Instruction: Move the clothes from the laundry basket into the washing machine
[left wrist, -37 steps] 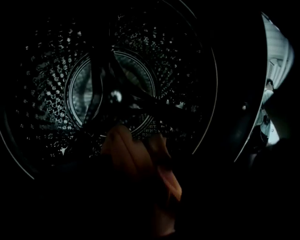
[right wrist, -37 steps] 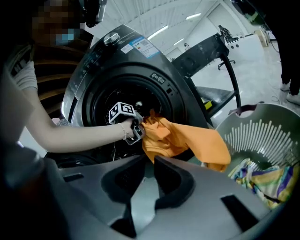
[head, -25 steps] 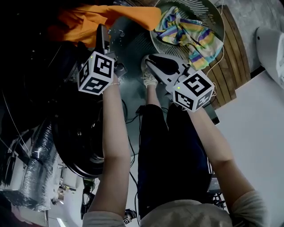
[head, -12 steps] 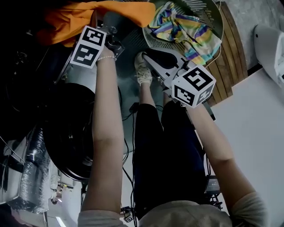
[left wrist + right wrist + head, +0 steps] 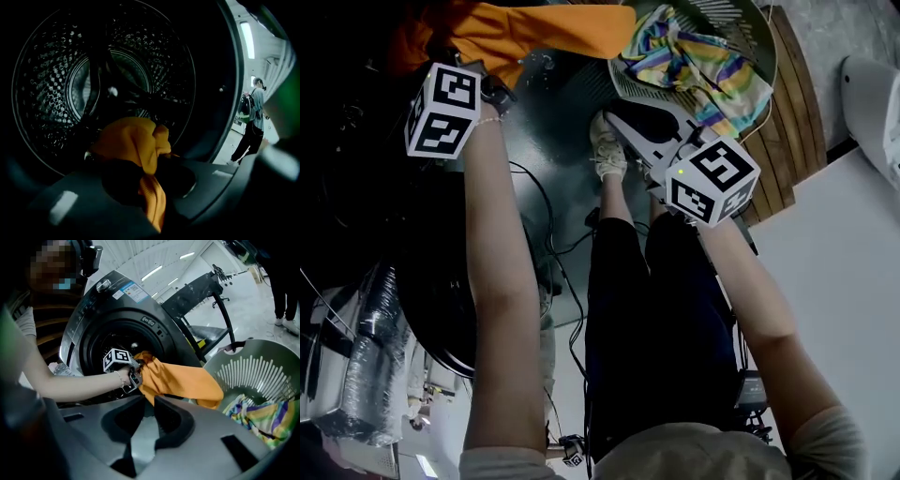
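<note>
My left gripper (image 5: 469, 56) is at the mouth of the washing machine (image 5: 117, 301), its jaws closing on an orange garment (image 5: 544, 28). In the left gripper view the garment (image 5: 131, 140) is bunched between the jaws (image 5: 145, 176) in front of the steel drum (image 5: 56, 84). In the right gripper view the garment (image 5: 183, 380) trails from the left gripper (image 5: 136, 373) back towards the grey laundry basket (image 5: 253, 371). A striped cloth (image 5: 694, 66) lies in the basket (image 5: 759, 37). My right gripper (image 5: 614, 117) hovers by the basket rim, its jaws nearly together and empty (image 5: 147, 404).
The washer's round door (image 5: 441, 309) hangs open at lower left. The person's shoe (image 5: 605, 150) stands between washer and basket, with cables on the floor. Another person (image 5: 253, 117) stands far off beyond the machine. Wooden flooring lies right of the basket.
My left gripper has moved left and away, into the dark washer opening, drawing the orange garment with it. The right gripper has stayed put.
</note>
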